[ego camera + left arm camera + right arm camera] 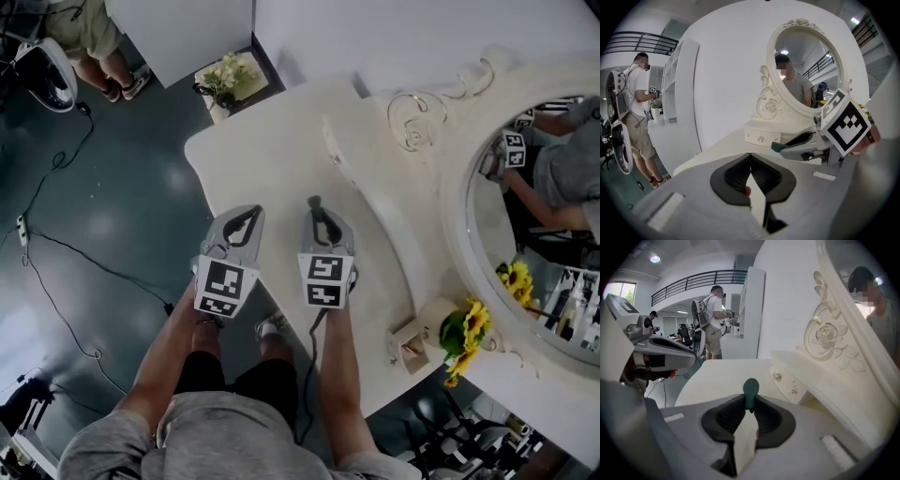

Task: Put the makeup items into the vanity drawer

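My right gripper [317,208] is shut on a small dark green makeup item [751,389] whose rounded end pokes out past the fingertips; it also shows in the head view [315,200]. It hangs above the white vanity top [272,155]. My left gripper [254,212] is just to its left, shut with nothing between its pads [750,159]. In the left gripper view, the right gripper [778,147] reaches in from the right. The small drawer front with round knobs [785,382] under the mirror base looks closed; it also appears in the left gripper view [761,138].
An oval mirror [539,234] in a carved white frame stands at the right. Sunflowers [469,328] and a small box [409,343] sit near the table's right end. A potted plant [228,79] and a person [94,42] are beyond the table; cables lie on the floor [56,244].
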Demonstrator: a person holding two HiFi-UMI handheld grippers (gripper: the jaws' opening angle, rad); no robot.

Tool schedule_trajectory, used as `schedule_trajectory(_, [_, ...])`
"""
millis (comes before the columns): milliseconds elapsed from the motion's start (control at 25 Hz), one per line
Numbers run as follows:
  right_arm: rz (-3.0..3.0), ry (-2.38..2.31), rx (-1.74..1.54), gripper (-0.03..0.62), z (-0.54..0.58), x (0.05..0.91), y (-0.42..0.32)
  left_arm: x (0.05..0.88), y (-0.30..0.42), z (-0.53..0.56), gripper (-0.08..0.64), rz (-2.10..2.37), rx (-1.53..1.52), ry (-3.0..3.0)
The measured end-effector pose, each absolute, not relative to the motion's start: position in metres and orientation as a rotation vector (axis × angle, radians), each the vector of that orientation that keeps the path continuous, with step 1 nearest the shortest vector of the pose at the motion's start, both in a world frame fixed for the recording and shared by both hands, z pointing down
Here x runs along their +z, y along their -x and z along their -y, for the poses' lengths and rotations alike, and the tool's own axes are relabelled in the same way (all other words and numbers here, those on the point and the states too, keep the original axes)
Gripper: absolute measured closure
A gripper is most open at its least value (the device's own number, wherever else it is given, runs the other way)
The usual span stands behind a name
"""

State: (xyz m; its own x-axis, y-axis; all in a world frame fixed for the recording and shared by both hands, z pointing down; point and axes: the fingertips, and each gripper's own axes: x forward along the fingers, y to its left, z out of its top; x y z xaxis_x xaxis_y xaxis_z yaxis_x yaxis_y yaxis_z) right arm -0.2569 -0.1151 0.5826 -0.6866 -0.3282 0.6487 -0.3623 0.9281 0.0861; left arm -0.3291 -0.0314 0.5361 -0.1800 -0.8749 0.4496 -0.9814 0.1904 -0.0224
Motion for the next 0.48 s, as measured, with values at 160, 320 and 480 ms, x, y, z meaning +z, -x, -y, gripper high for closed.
schedule_trajectory(160, [2.408, -0.542, 0.057, 0.531, 0.116, 0.551, 0.242, 0.508, 0.318, 0.041, 0.549, 2.139, 0.441, -1.821])
schedule_trajectory(320, [2.424, -0.619, 0.050, 0.531, 0.115, 0.518, 0.218, 0.481, 0.300, 0.050, 0.549, 2.124, 0.438, -1.900])
schedule_trajectory(480, [2.435, -0.716, 0.043, 0.531, 0.114, 0.489, 0.185, 0.456, 0.272, 0.059, 0.549, 2.093, 0.426, -2.007])
